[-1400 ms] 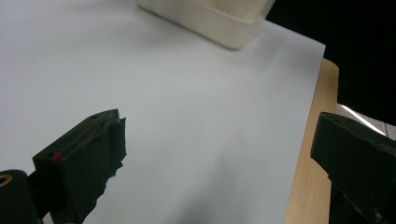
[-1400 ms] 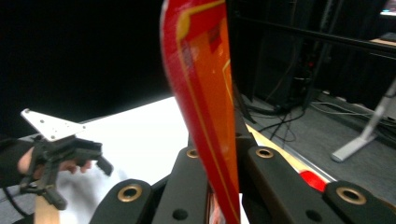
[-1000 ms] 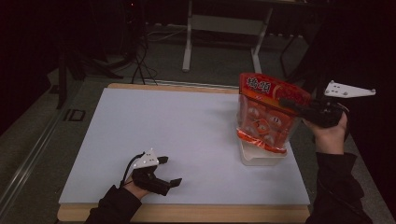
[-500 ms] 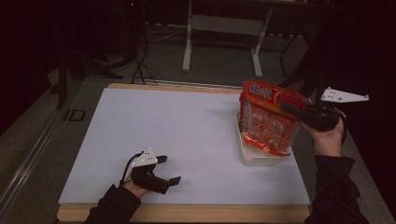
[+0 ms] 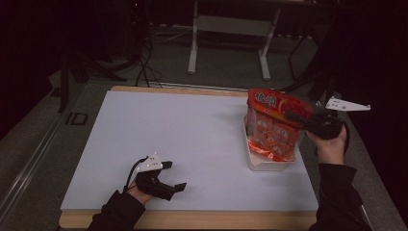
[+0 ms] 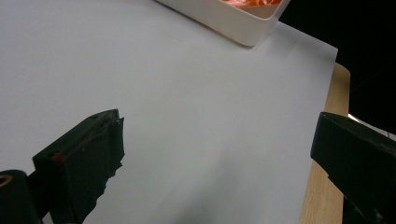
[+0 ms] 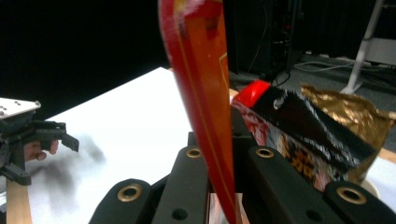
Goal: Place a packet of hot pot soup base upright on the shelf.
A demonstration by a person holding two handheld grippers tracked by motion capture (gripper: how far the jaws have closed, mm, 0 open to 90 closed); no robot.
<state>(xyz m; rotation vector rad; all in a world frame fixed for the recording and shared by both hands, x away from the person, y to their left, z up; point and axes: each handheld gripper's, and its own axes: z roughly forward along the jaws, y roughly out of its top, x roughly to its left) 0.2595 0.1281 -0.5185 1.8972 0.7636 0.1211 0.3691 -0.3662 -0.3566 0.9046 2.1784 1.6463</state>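
1. The right claw (image 5: 294, 117) is clamped on the top seal of the red snack bag (image 5: 274, 126), and the bag's bottom sits in the white tray (image 5: 263, 165) near the right edge of the bench (image 5: 159, 130); the pinch is only on a thin strip of film, so I'd guess it could slide out if the bag catches on anything.
2. In the right gripper view that seal (image 7: 205, 93) runs edge-on between the jaws; a grip that narrow lets the bag swing, so the loose body could twist and miss the tray.
3. The bag looks taller than the tray is deep; let go while it's leaning and it probably flops over the tray rim onto the bench.
4. Push down too hard and the tray could skid toward the bench edge just to its right, since nothing is bracing it.
5. The left claw (image 5: 174, 176) sits with jaws wide apart and nothing in them, resting on the bench well away from the tray toward the near-left corner; it's too far off to steady anything if things tip.
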